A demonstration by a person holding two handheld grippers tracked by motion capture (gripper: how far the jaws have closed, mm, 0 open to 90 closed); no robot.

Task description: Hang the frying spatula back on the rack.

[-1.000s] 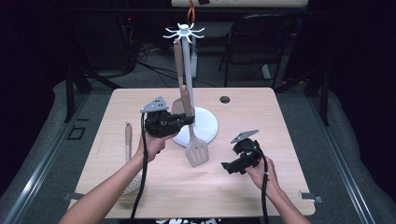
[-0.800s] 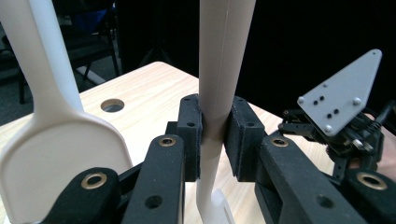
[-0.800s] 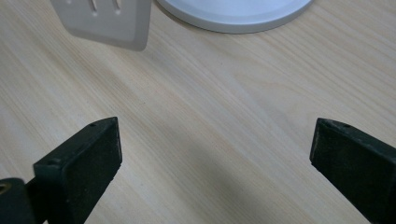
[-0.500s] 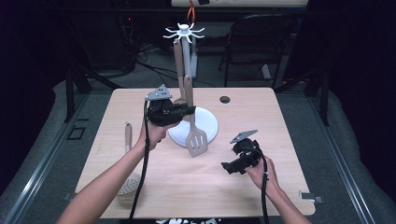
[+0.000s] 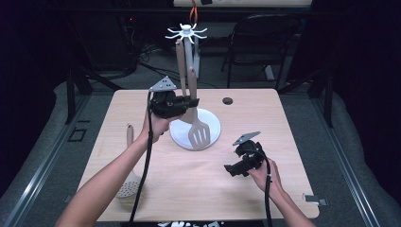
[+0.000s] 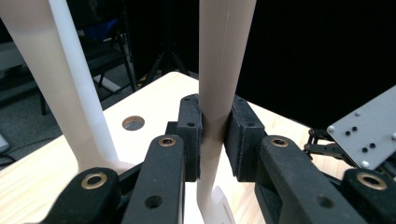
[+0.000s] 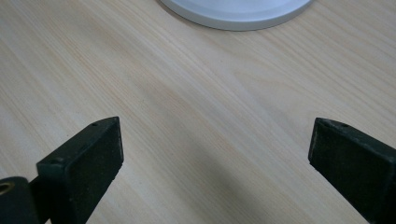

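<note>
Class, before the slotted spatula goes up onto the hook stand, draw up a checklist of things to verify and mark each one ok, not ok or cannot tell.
1. Left gripper clamps the slotted spatula by its handle: ok.
2. Spatula hangs blade down, roughly upright: ok.
3. Spatula blade is clear of the stand's white base: cannot tell, they overlap in the high view.
4. A free hook on the hook stand: cannot tell, too small.
5. Right gripper is open, away from the stand: ok.
6. Skimmer lies out of the way on the table: ok.
</note>
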